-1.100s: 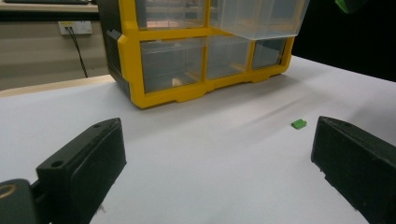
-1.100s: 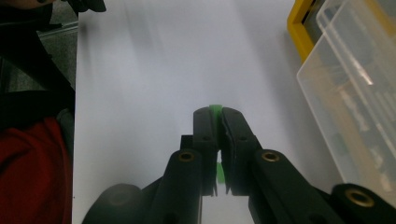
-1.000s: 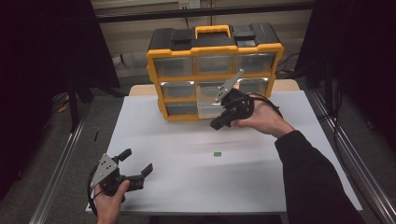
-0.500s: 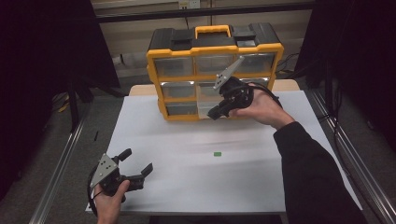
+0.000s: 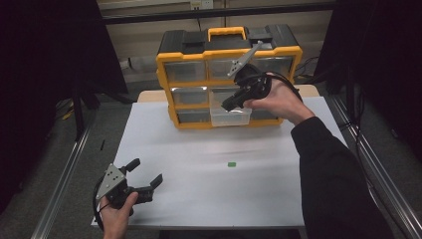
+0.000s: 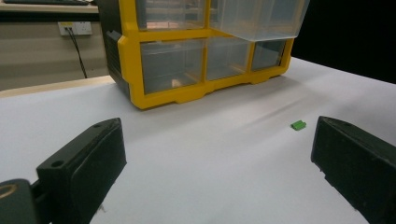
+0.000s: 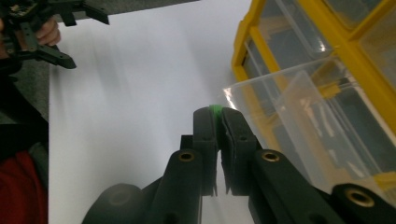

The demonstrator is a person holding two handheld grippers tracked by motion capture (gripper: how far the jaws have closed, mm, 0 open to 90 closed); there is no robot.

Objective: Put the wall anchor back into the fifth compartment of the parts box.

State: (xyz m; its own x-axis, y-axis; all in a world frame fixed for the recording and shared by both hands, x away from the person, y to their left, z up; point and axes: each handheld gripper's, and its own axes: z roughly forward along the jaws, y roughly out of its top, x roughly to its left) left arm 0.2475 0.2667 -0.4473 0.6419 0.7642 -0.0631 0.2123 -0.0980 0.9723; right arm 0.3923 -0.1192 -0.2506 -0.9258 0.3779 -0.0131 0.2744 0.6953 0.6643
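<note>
A yellow and black drawer cabinet stands at the back of the white table. One clear drawer in its middle row is pulled out. My right gripper hangs just above that drawer, pointing down and to the left. In the right gripper view its jaws are shut, with a small green piece pinched at the tips beside the drawer. Another small green piece lies on the table. My left gripper rests open near the front left corner, with nothing between its jaws.
The left gripper view has the loose green piece ahead to the right and the cabinet beyond. Metal rails run along both sides of the table. The person's right sleeve crosses the table's right half.
My right gripper has risen from in front of the pulled-out drawer to a spot higher against the cabinet, jaws still shut. The left gripper has stayed where it was.
</note>
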